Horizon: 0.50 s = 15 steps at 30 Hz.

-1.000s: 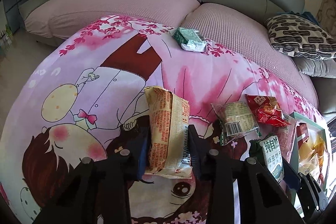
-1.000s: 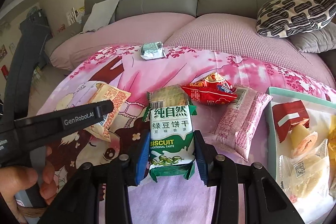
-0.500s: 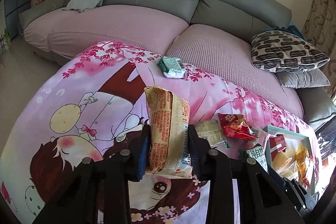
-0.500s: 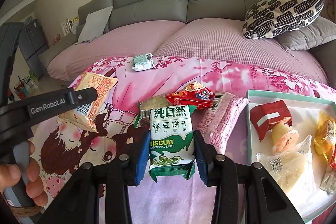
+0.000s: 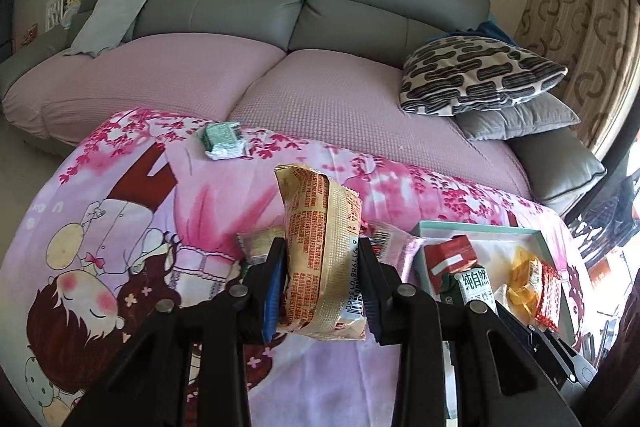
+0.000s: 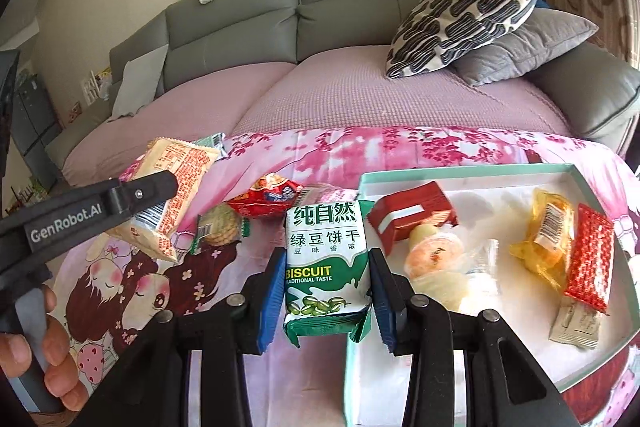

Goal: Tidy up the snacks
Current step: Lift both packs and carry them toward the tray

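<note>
My left gripper (image 5: 322, 281) holds the yellow snack packet (image 5: 322, 259) tight, above the pink cartoon cloth (image 5: 120, 227). My right gripper (image 6: 326, 289) clamps the green biscuit packet (image 6: 326, 259) at the left edge of the white box (image 6: 480, 173), where other snacks lie.

My way into the shallow teal-rimmed white tray (image 6: 472, 174) is open along its near and middle floor; a red carton (image 6: 412, 213), orange jelly cup (image 6: 436, 255) and yellow wrapped sweets (image 6: 548, 239) crowd its far part. Left of it, a red crinkled packet (image 6: 266, 195) and round cracker pack (image 6: 218, 227) block the pink cartoon blanket (image 6: 420, 147).
</note>
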Available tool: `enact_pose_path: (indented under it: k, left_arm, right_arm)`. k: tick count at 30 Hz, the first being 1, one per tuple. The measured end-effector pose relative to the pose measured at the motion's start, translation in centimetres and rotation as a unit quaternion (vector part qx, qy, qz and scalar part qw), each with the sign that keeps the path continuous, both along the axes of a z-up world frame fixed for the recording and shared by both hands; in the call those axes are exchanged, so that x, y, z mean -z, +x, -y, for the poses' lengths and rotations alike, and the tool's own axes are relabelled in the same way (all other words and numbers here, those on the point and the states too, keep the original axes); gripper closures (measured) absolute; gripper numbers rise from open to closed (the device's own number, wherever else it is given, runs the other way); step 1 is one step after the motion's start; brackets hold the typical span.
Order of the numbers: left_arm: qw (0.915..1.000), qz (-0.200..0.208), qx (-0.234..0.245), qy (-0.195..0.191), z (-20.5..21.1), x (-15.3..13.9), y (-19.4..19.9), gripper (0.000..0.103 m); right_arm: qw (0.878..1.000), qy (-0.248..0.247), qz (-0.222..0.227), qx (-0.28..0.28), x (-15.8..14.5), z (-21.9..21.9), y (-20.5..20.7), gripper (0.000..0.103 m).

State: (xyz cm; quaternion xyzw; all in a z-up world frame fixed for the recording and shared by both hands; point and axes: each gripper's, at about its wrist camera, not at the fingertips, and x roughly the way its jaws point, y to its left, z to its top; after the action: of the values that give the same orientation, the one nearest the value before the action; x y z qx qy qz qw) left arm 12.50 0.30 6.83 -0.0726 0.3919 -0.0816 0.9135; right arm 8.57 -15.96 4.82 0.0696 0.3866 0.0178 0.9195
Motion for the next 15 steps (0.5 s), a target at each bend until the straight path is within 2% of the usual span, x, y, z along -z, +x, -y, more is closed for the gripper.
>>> enact_pose_path:
  k: [9,15]
  left_arm:
    - [0.9981,-0.002,0.061,0.012,6.2,0.2,-0.6,0.067]
    - [0.995,-0.014,0.096,0.023,9.9,1.5,-0.6,0.067]
  right_arm:
    - [0.995,-0.014,0.004,0.098,-1.2,7.6,-1.9,0.061]
    - [0.991,-0.01,-0.008,0.136,-0.7,11.2,-2.8,0.061]
